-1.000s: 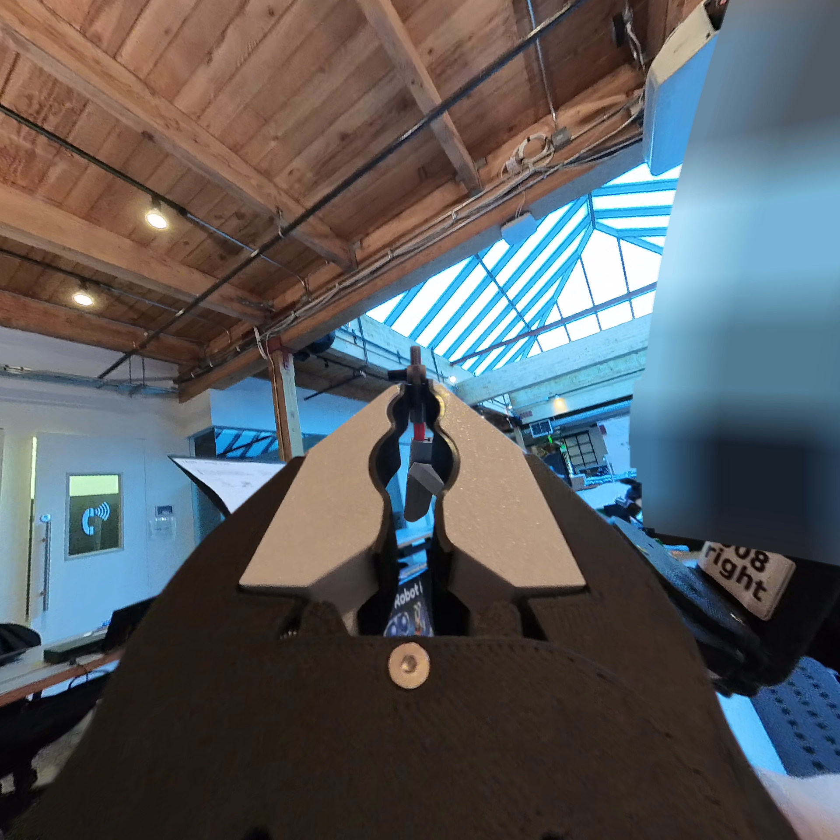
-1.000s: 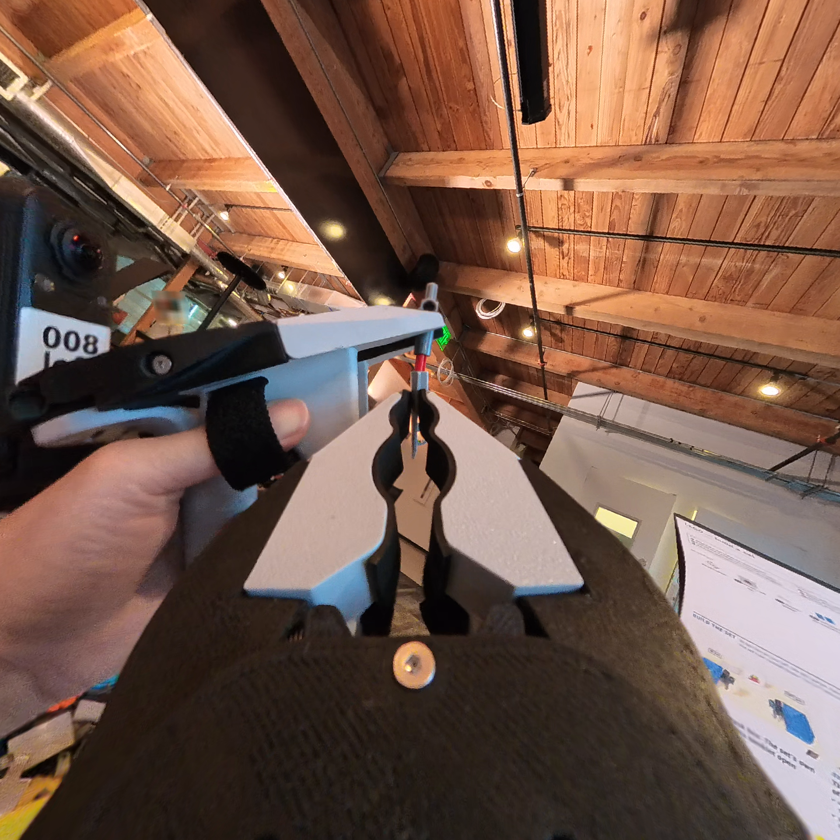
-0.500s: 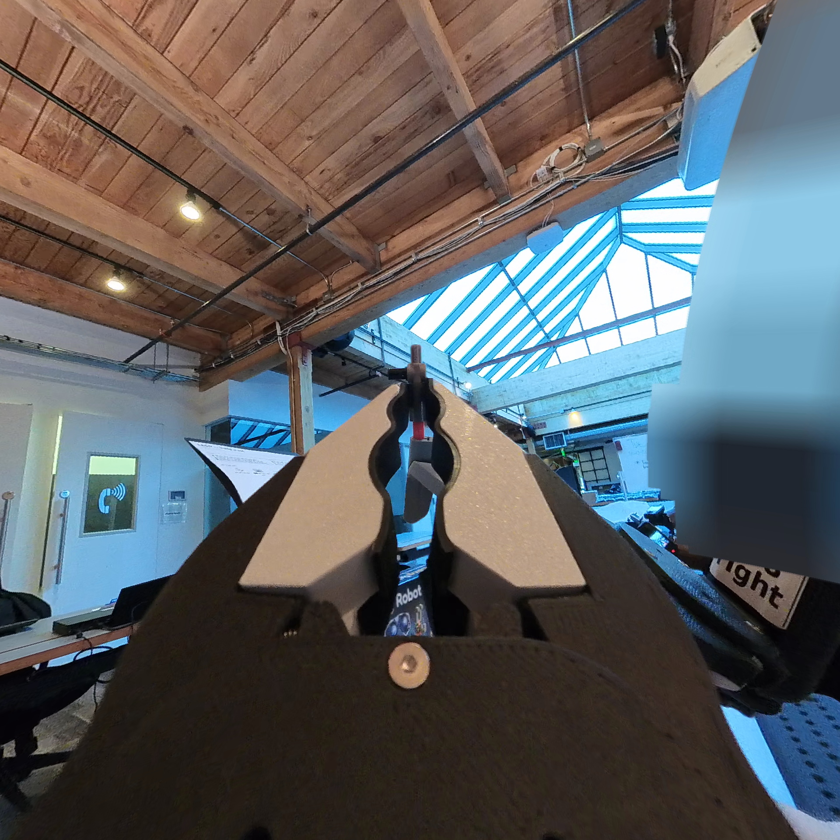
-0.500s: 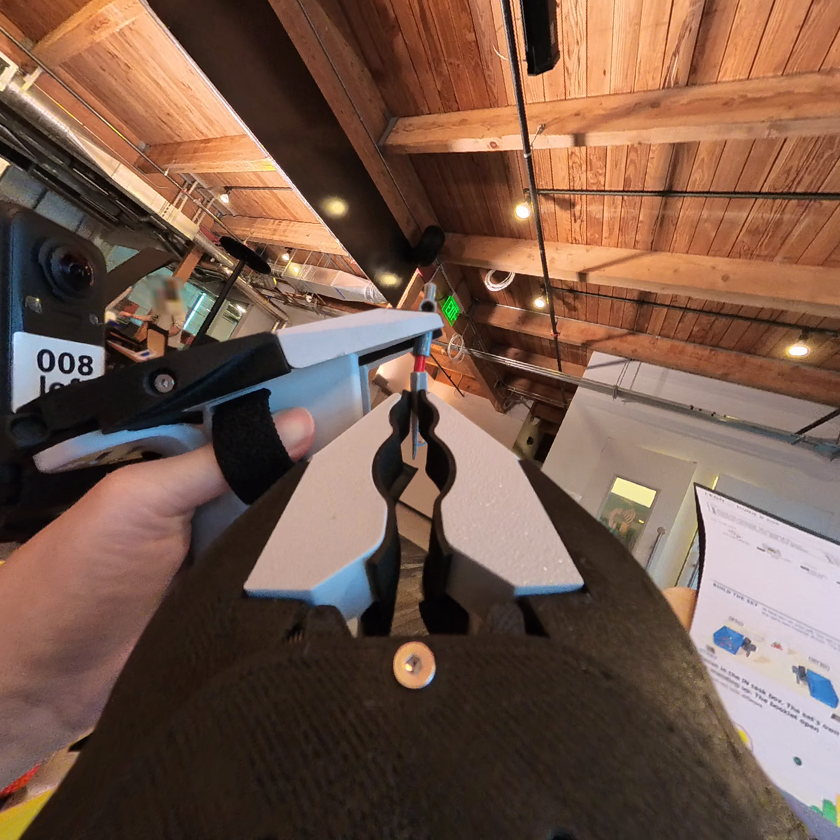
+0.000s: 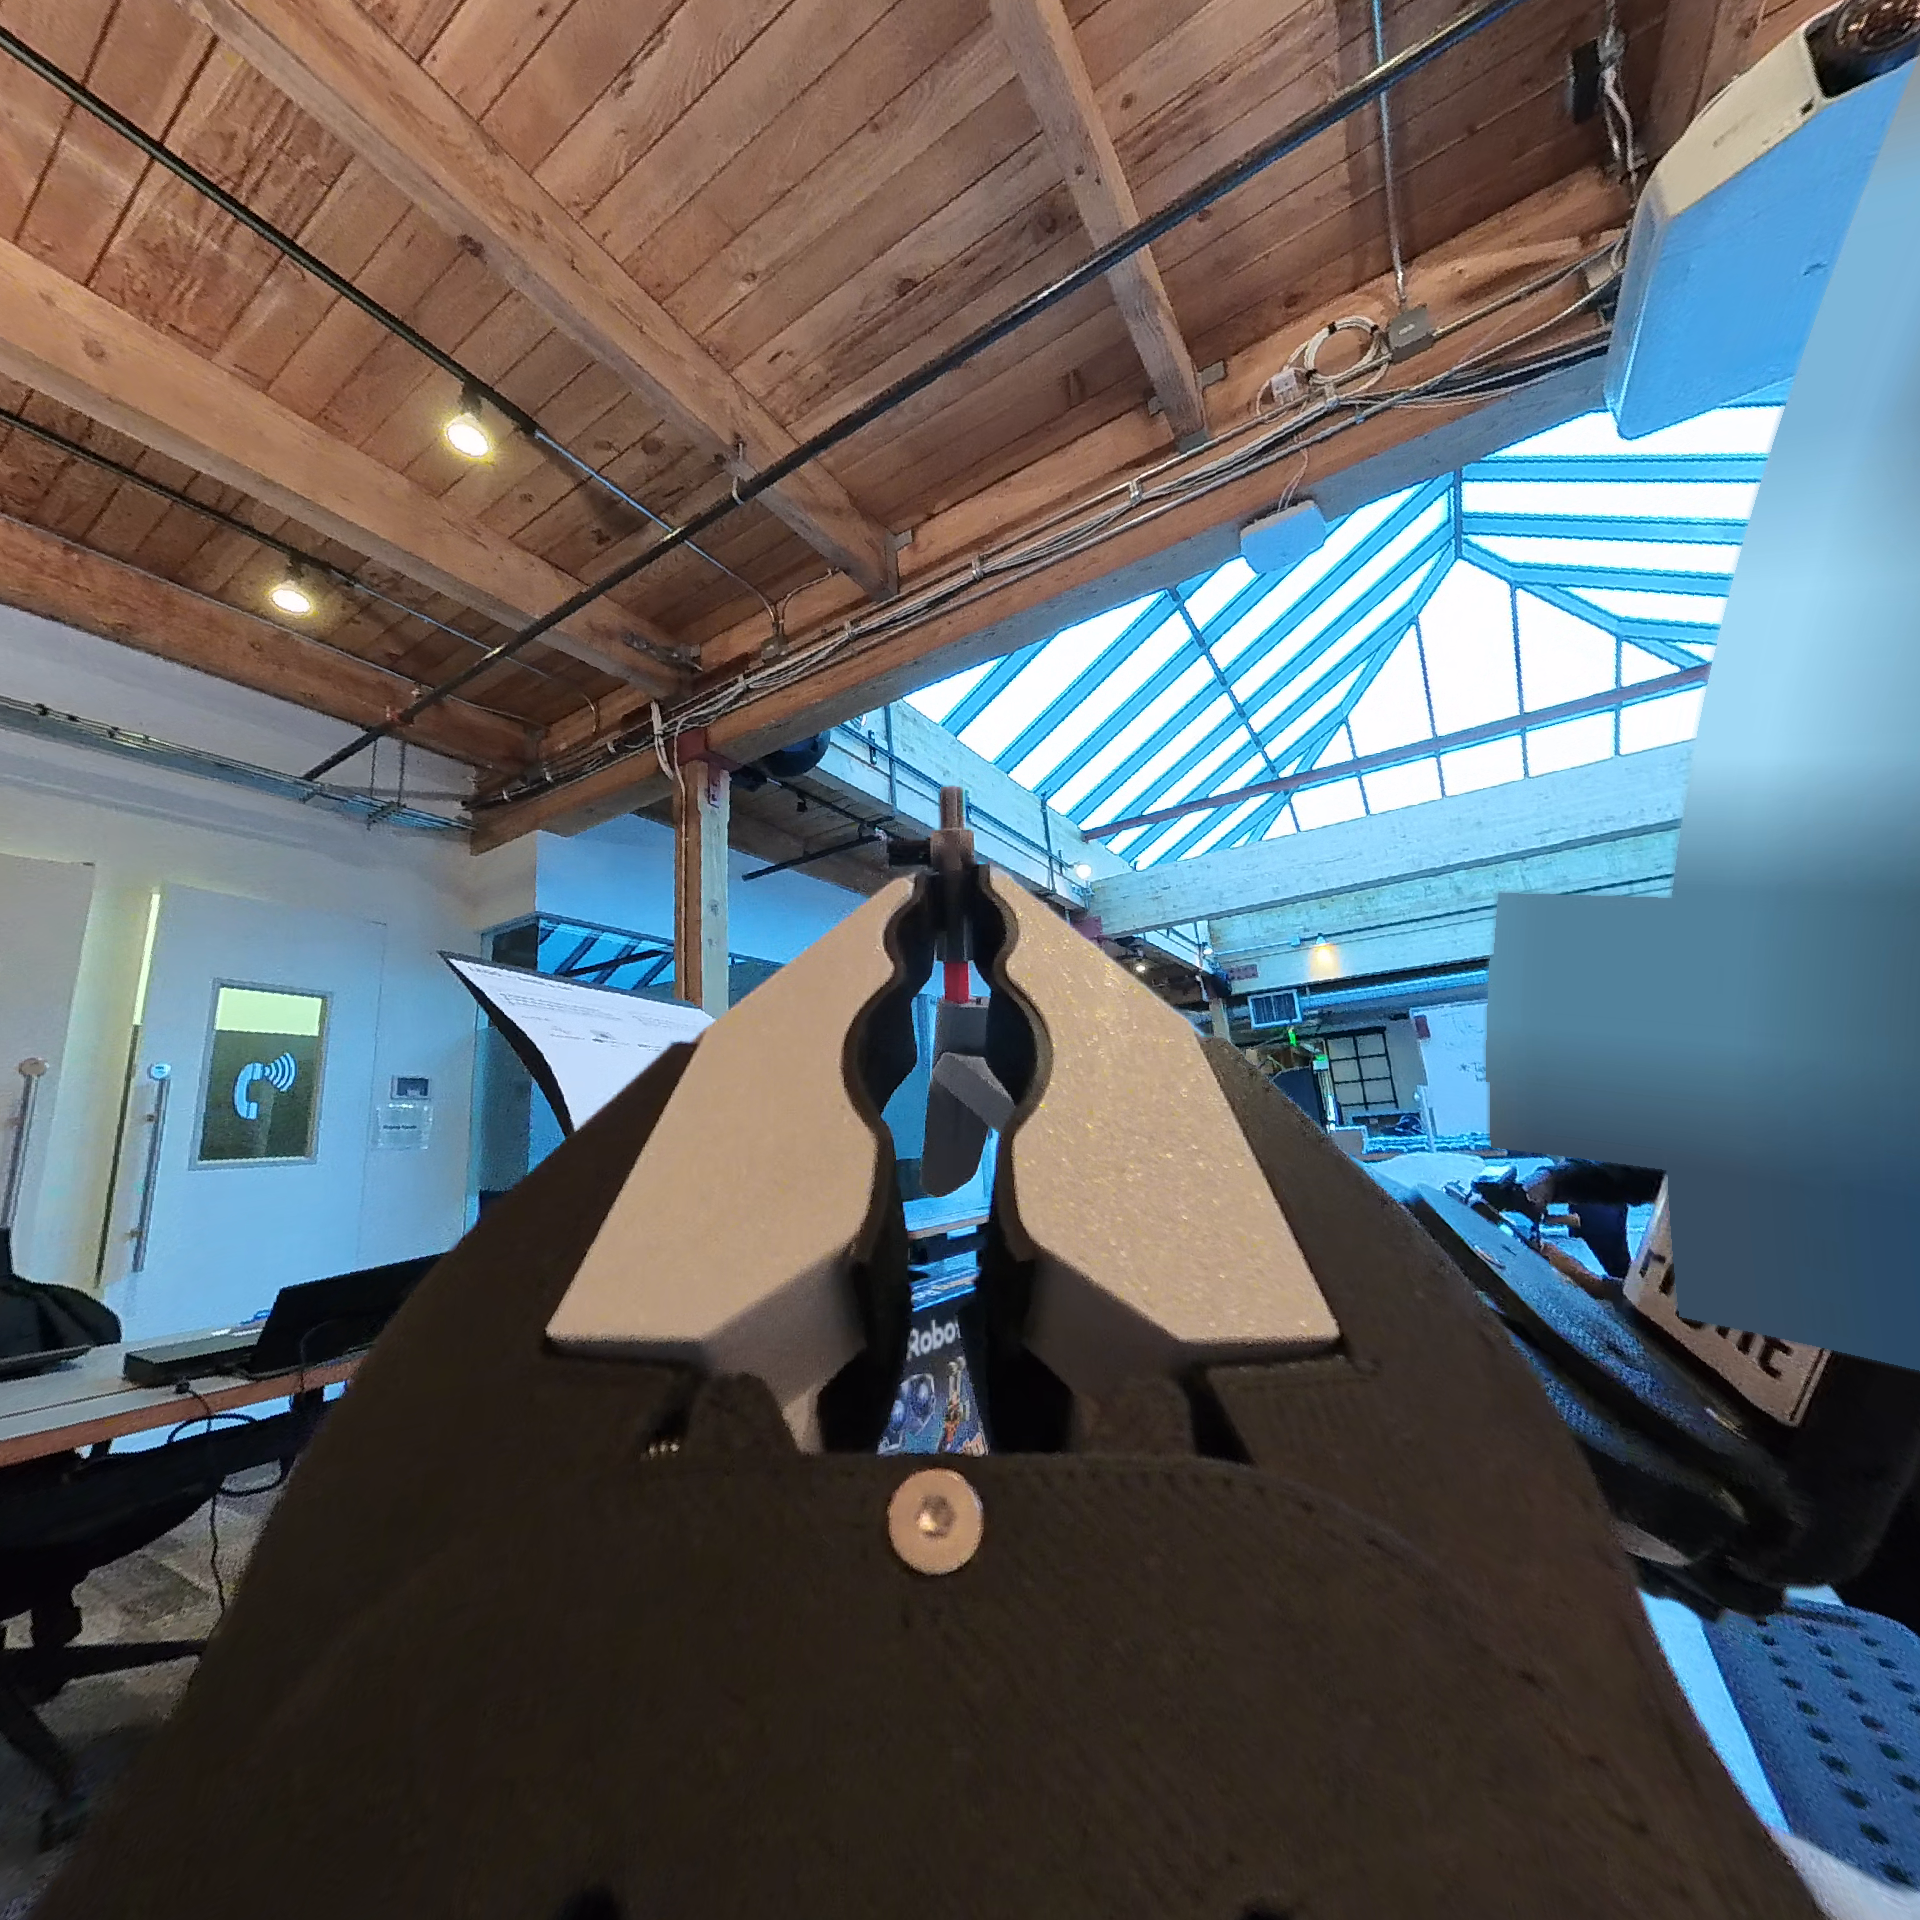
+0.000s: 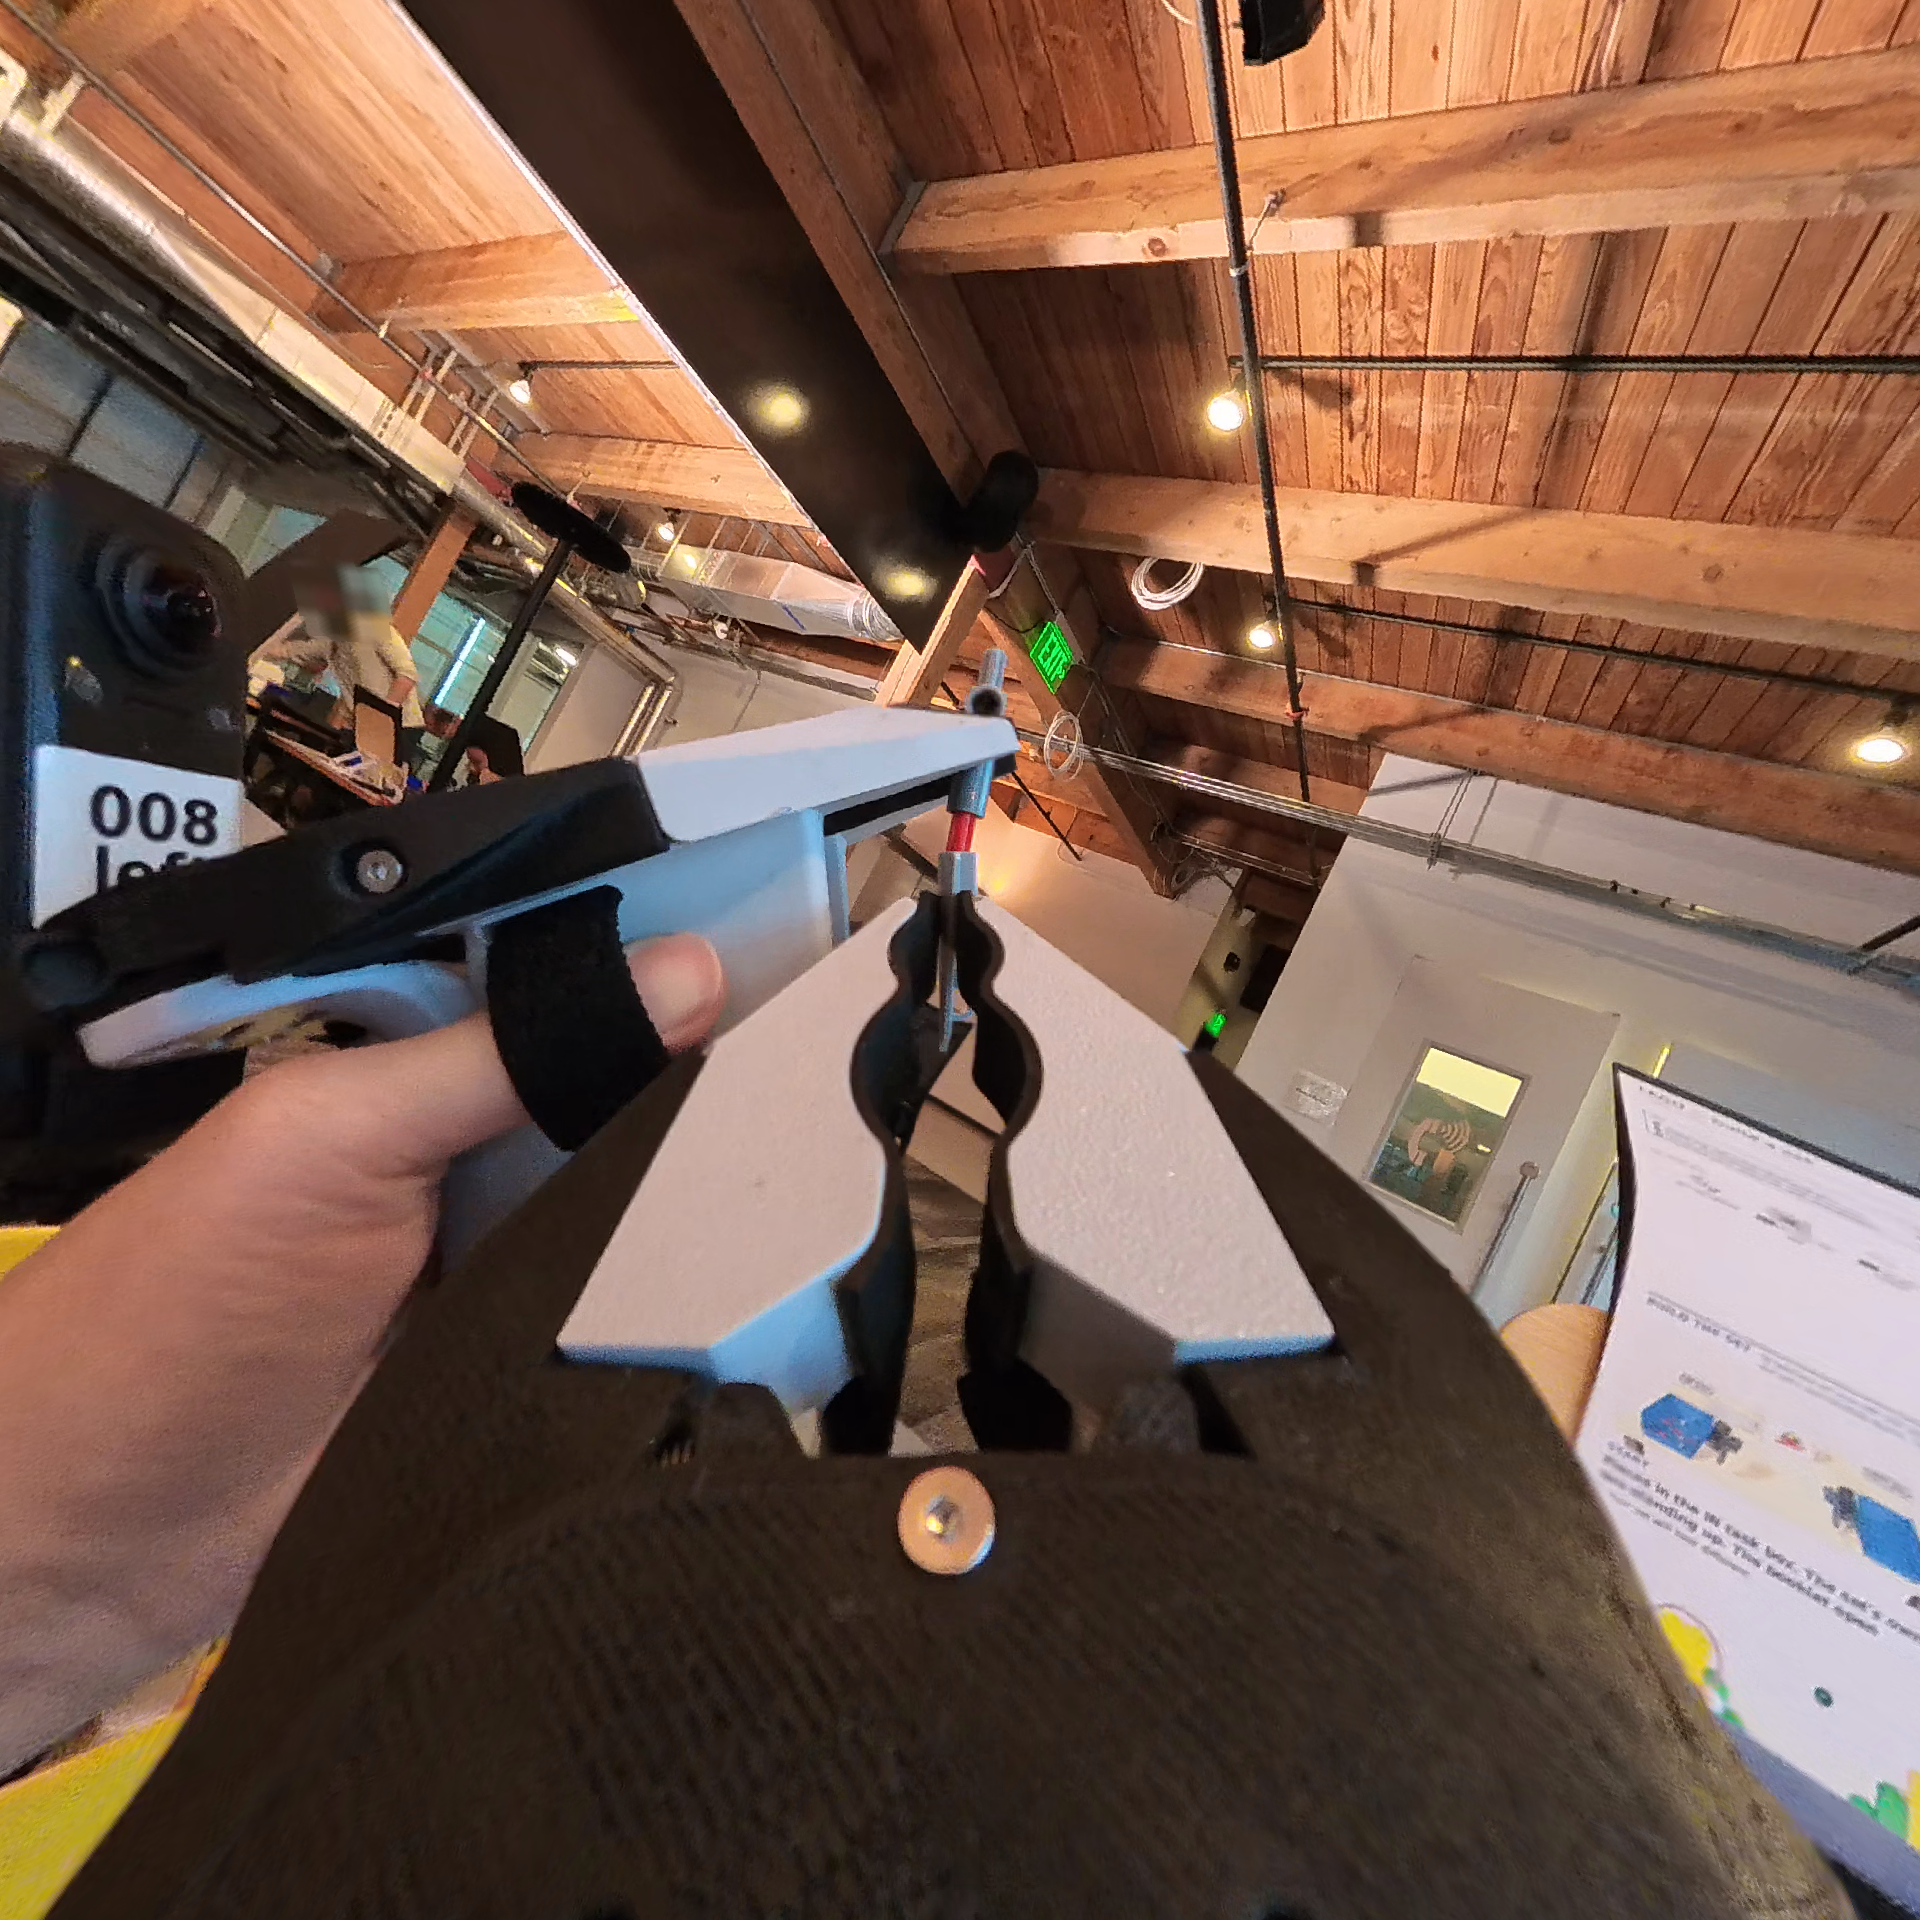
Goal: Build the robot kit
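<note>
Both grippers are raised and joined on one small assembly: a red axle (image 6: 961, 831) with grey sleeves and a flat grey piece (image 5: 961, 1112) at its end. My left gripper (image 5: 951, 883) is shut on the dark grey sleeve near the axle's top pin. In the right wrist view it comes in from the left (image 6: 977, 753), held by a hand (image 6: 312, 1143). My right gripper (image 6: 951, 904) is shut on the thin grey piece (image 6: 948, 977) just below the red axle. Its black body (image 5: 1610, 1382) shows at the right of the left wrist view.
Wooden beams and track lights fill the upper part of both views, with a skylight (image 5: 1455, 644) at the right. A standing poster (image 6: 1766, 1351), a desk with a laptop (image 5: 312, 1320), a perforated board (image 5: 1829, 1745) and a distant person (image 6: 353, 644) show lower down. My two grippers' fingertips are within a few centimetres of each other.
Both views have tilted down, so more of the room and poster shows. Both grippers keep the same hold on the assembly.
</note>
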Available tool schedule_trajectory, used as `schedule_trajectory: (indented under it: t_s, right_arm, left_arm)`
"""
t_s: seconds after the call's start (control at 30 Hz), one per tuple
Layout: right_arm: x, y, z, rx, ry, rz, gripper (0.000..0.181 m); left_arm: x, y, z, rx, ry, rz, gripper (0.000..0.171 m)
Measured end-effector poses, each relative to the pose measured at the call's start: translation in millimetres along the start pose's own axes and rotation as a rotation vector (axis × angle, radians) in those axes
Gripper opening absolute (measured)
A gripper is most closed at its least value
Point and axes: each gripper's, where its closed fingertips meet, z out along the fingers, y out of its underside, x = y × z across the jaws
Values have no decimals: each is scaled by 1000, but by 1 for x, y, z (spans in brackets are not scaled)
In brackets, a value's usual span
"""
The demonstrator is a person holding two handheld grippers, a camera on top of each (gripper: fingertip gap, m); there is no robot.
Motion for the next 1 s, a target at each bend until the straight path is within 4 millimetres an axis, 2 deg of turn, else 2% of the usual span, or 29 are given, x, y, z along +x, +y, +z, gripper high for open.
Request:
schedule_trajectory:
  t_s: [0.2,0.4,0.57,0.73,1.0]
  right_arm:
    - [2,3,0,-3,-29,-49,0]
    - [2,5,0,-17,11,62,0]
    - [3,10,1,-48,11,111,0]
    - [6,12,3,-86,-78,29,0]
    - [11,15,3,-130,-109,-16,0]
  left_arm:
    - [-1,2,0,-10,1,1,5]
    - [-3,3,-1,32,-25,-57,5]
    - [-6,8,0,19,-56,-27,6]
    - [-11,8,-1,-7,-66,-48,5]
    - [-13,11,1,7,-93,-77,5]
